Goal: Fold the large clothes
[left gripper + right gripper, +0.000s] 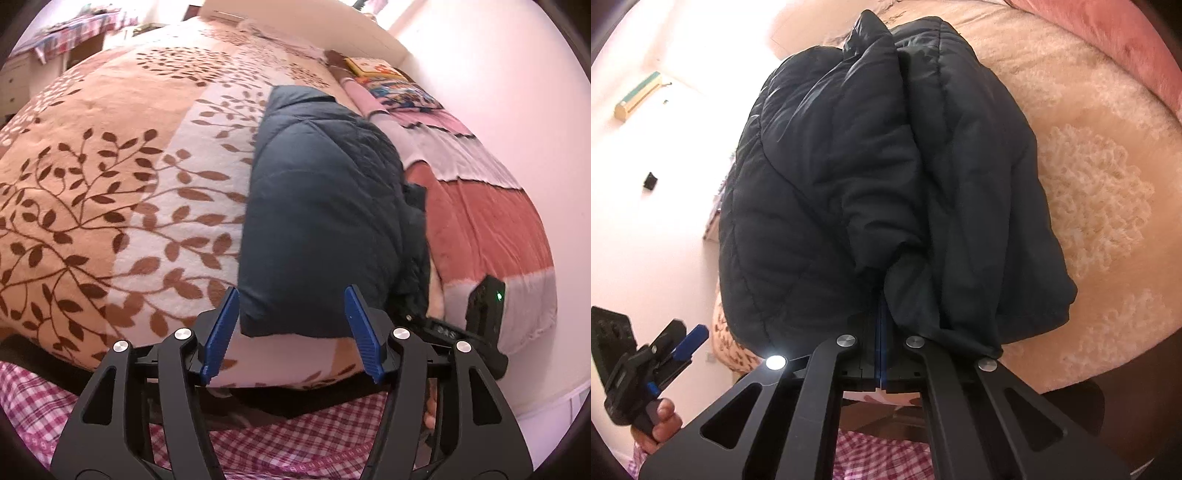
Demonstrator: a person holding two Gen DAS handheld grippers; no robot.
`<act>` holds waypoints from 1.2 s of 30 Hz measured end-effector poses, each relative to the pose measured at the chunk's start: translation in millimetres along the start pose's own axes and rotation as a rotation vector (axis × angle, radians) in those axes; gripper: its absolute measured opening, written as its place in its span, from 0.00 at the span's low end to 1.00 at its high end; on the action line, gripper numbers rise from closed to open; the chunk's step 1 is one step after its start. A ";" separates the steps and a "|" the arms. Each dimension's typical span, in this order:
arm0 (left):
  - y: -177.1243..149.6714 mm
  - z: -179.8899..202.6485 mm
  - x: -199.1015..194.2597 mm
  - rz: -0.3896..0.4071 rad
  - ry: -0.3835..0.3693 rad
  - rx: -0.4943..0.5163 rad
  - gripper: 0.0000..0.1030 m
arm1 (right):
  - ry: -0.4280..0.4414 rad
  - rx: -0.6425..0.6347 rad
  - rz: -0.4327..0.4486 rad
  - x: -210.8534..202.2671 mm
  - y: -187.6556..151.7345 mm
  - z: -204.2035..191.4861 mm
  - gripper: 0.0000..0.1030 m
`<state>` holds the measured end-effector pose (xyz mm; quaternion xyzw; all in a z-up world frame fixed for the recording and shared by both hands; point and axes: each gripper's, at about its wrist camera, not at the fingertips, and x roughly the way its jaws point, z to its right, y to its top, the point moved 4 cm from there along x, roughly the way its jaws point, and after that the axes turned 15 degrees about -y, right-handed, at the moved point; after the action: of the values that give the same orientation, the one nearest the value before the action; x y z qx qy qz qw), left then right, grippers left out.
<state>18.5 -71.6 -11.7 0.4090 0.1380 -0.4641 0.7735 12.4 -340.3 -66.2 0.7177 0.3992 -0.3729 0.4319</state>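
A dark navy quilted jacket (317,206) lies folded lengthwise on the bed, on a leaf-patterned blanket (110,177). My left gripper (291,325) is open and empty, its blue pads just in front of the jacket's near edge. My right gripper (881,314) is shut on a bunched fold at the near end of the jacket (849,177), with cloth draped over the right finger. The right gripper's body shows at the jacket's right side in the left wrist view (480,314). The left gripper shows at the lower left in the right wrist view (683,343), open.
A pink and red striped cover (480,206) lies to the right of the jacket by the wall. Colourful books (388,77) sit at the head of the bed. A table with a checked cloth (70,33) stands at the far left.
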 end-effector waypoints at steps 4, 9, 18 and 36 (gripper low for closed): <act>3.8 3.0 -3.3 0.023 0.017 0.001 0.58 | 0.036 0.004 -0.008 1.2 -0.4 8.9 0.00; -1.0 5.4 -1.0 0.009 0.041 0.063 0.59 | 0.064 0.039 -0.003 -0.1 -0.4 20.9 0.00; -1.4 -17.6 8.0 -0.032 -0.024 0.004 0.66 | 0.055 0.094 0.000 -8.4 -7.3 30.9 0.00; 50.6 -26.6 32.7 -0.078 -0.128 0.047 0.72 | -0.052 0.163 0.226 -87.2 37.4 47.9 0.75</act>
<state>82.4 -59.2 -22.2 0.3910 0.0928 -0.5222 0.7522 1.6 -417.7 5.9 0.7808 0.2731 -0.3714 0.4217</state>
